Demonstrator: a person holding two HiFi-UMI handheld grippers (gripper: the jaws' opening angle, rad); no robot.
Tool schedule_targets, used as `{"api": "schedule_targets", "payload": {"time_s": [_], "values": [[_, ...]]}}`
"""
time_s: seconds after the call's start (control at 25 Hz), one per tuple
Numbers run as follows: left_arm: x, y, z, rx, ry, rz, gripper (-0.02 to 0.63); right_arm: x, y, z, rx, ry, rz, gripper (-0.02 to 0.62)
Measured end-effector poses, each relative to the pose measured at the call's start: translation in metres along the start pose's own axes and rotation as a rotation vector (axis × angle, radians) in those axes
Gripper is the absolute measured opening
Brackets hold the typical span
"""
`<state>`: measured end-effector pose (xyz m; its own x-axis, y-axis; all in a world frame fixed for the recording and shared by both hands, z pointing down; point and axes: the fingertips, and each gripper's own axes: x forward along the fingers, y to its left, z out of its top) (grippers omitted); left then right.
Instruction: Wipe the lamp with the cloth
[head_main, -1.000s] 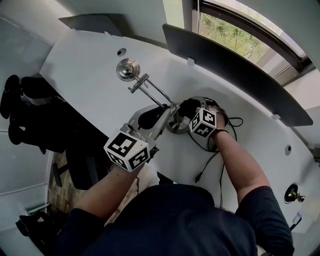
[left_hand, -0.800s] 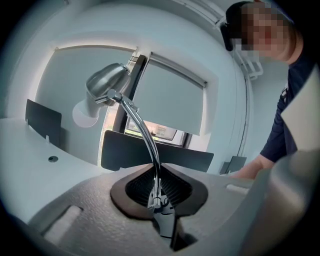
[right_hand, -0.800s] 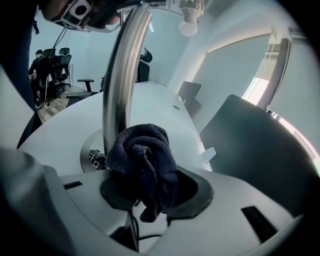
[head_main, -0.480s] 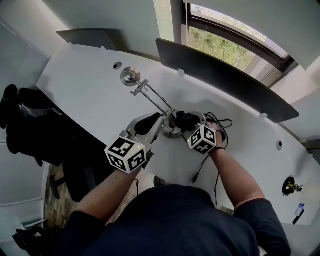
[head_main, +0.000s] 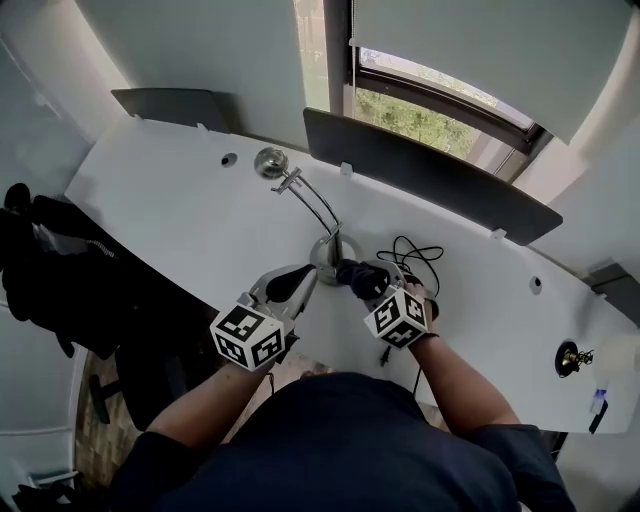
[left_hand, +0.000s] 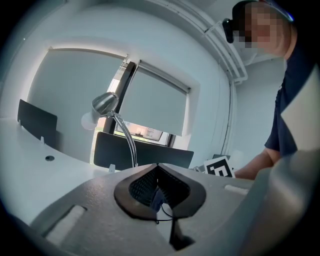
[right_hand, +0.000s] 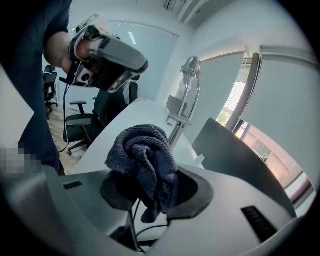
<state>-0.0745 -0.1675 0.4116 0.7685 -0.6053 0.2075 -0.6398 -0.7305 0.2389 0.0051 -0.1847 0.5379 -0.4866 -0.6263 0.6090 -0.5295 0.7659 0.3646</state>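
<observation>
A chrome desk lamp stands on the white desk (head_main: 170, 200), with its round base (head_main: 328, 252) mid-desk and its head (head_main: 270, 162) up on thin arms at the back left. My right gripper (head_main: 368, 285) is shut on a bunched dark grey cloth (head_main: 350, 272), just right of the base and close to it. The cloth (right_hand: 145, 155) bulges out over the right gripper (right_hand: 150, 182). My left gripper (head_main: 308, 272) sits just in front of the base, shut and holding nothing. The lamp head (left_hand: 104, 102) rises beyond the left gripper (left_hand: 158, 172).
A black cable (head_main: 408, 252) loops on the desk behind my right gripper. Dark divider panels (head_main: 420, 170) stand along the desk's far edge under the window. Office chairs (head_main: 40, 240) are on the floor at the left. A small brass object (head_main: 572, 357) sits far right.
Both grippers have drawn back from the lamp base towards the person. The left gripper, earlier up against the lamp stem, now sits apart from it. The cloth stays gripped.
</observation>
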Motion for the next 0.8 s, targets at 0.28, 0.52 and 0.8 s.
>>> {"api": "schedule_targets", "payload": {"time_s": [0.28,0.52,0.8], "values": [[-0.047,-0.028,-0.004,0.013,-0.033,-0.065,0.008,-0.050,0.039,0.047,0.076,-0.094,-0.006,0.147],[-0.078,-0.041,-0.027,-0.031,-0.022,-0.097,0.008,-0.084,0.072,0.079,0.159,-0.169,0.022,0.146],[-0.100,-0.055,-0.037,-0.018,-0.016,-0.136,0.006,-0.114,0.103,0.115,0.335,-0.283,0.089,0.146]]}}
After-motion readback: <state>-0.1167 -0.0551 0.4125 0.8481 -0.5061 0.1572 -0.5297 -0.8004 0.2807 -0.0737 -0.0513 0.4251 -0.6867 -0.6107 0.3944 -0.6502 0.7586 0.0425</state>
